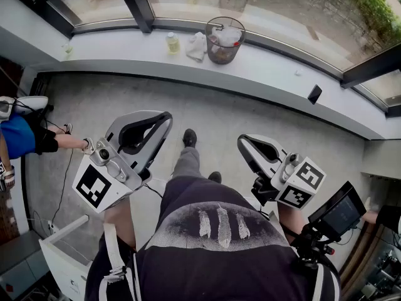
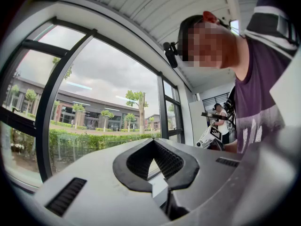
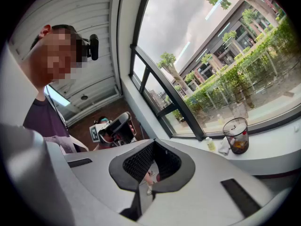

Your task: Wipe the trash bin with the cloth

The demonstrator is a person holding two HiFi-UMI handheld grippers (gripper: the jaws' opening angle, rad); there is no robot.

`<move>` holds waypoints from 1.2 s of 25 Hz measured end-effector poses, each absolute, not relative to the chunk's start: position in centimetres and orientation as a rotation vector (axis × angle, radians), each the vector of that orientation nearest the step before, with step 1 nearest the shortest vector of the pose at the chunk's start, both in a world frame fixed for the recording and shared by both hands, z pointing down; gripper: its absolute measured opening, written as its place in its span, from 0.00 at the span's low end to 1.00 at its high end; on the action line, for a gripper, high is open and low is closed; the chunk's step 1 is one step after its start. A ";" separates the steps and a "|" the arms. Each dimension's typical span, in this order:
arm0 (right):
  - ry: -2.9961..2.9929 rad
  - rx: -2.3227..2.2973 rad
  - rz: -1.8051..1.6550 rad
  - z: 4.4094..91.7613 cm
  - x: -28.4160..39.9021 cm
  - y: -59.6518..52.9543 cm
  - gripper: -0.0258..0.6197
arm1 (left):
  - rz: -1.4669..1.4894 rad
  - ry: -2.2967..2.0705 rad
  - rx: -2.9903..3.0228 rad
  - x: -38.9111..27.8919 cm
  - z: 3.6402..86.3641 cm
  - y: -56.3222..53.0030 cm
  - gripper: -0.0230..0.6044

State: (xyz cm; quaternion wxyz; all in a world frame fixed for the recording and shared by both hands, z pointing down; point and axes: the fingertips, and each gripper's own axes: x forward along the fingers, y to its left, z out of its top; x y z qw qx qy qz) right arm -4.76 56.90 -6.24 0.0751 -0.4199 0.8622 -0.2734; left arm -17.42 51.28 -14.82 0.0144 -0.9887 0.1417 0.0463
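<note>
Trash bin, a dark mesh one with some rubbish showing inside, is standing on the window ledge across the floor, well apart from both grippers.

Going along that ledge from the left, a small bottle is sitting first. The cloth is lying crumpled next to it, just beside the bin; whether it is touching the mesh is unclear. Further right, a small dark flat object is resting near the ledge's edge.

Closer in, the left gripper is being held about level, its fingers pressing together at the tips and gripping nothing. The right gripper is pointing toward the ledge in the same way, its fingers closing on nothing too.

Wiping is probably not yet beginning, since the cloth is lying untouched. The risks are gathering around that tight cluster. Fingers arriving closed would be shoving the cloth rather than taking it. A wide grab could be knocking the bottle over or nudging the bin. The mesh bin is looking light, so rubbing it without the other gripper steadying it could be sliding it along the ledge or tipping it and spilling its contents.
</note>
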 end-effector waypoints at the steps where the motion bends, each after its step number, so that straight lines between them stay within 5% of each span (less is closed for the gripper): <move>1: 2.580 -1.286 -0.819 -6.2 -4.8 55.7 0.03 | 0.175 0.430 -3.092 -17.8 -14.8 49.7 0.03; 13: 2.566 -1.609 -0.778 -7.6 -5.0 41.7 0.03 | 0.256 0.196 -3.105 -16.0 -16.0 32.0 0.03; 24: 2.928 -1.415 -0.838 -3.6 -5.4 32.3 0.03 | 0.095 0.470 -3.103 -16.7 -13.5 26.2 0.03; 30: 3.275 -1.368 -0.547 -1.2 -1.3 27.2 0.03 | -0.007 0.683 -3.033 -13.3 -13.0 22.7 0.03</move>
